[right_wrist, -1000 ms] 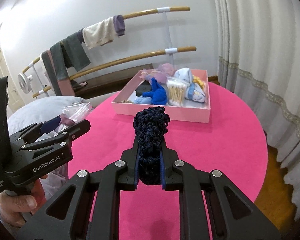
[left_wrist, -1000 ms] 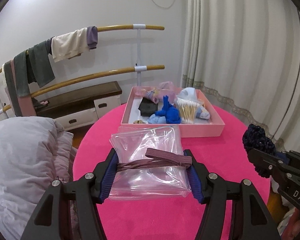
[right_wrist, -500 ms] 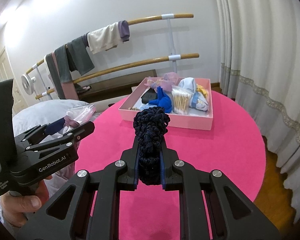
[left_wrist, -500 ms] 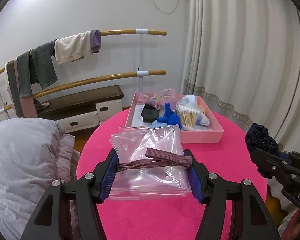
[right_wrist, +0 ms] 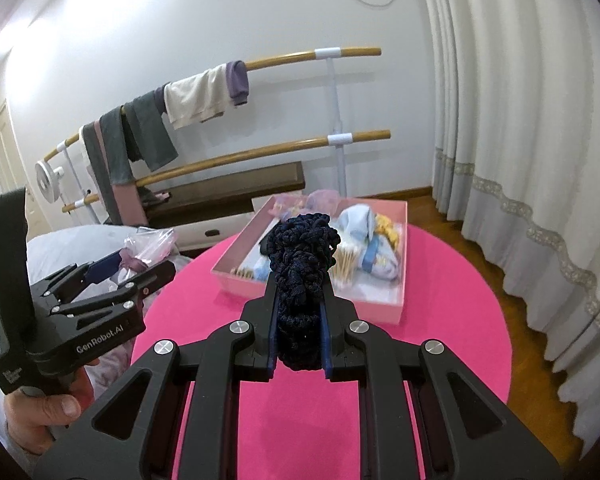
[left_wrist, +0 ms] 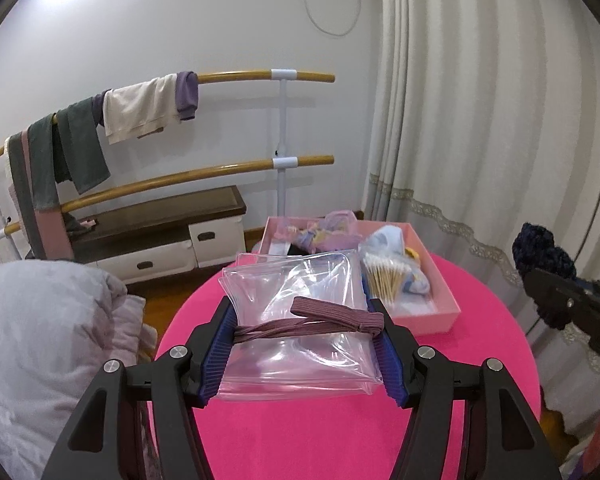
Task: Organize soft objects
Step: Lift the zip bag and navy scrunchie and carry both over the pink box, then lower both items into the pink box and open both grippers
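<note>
Hiding part of the pink tray, the right hand-held gripper pinches a dark scrunchie.

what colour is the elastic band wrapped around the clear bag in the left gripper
Dusty mauve-purple; the elastic band shows best in the left wrist view.

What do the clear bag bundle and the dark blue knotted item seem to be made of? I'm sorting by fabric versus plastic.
The clear bag bundle looks like thin, glossy plastic film: see-through, creased, with glare. The mauve ribbed band around it looks like woven elastic, matte. The dark blue knotted item looks like braided cord or yarn, slightly shiny; the fibre is unclear.
</note>
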Tool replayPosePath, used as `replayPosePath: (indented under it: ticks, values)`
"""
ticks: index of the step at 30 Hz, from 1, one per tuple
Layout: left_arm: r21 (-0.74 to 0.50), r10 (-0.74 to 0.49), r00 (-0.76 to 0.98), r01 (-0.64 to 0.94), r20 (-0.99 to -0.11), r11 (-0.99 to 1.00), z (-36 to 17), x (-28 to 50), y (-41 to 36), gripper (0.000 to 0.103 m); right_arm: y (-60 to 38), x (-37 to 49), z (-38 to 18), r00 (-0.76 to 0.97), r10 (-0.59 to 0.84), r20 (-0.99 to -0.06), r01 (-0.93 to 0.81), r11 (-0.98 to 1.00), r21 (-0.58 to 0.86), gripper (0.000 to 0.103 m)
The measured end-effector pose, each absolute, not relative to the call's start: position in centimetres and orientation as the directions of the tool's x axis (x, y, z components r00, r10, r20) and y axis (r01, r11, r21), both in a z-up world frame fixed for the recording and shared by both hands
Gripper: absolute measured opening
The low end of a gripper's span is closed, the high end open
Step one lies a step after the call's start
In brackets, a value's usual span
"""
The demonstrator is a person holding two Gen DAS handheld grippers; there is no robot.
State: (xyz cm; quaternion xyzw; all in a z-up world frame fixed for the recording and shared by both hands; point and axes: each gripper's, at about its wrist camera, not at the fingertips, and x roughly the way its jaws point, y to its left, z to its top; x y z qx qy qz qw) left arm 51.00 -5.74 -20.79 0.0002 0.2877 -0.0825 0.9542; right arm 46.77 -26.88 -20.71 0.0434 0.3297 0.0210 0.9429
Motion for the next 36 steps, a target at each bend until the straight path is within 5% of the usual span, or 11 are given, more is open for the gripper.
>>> replayPosePath:
  ticks: [18,36]
  values:
    - [-0.081,-0.177,0.806,0.159,-0.565,0.984,-21.4,70.3,-7.3,0.06,-29.7,60.7,-22.1,0.733,0.112,-0.671,-0.04,0.992,0.122,0.015]
    - [-0.104,-0.193,0.713,0.167,-0.674,0.98,-27.9,86.7,-8.9,0.063,-30.5,66.8,-28.6,0.634,0.138,-0.761,-0.036,0.988,0.149,0.02]
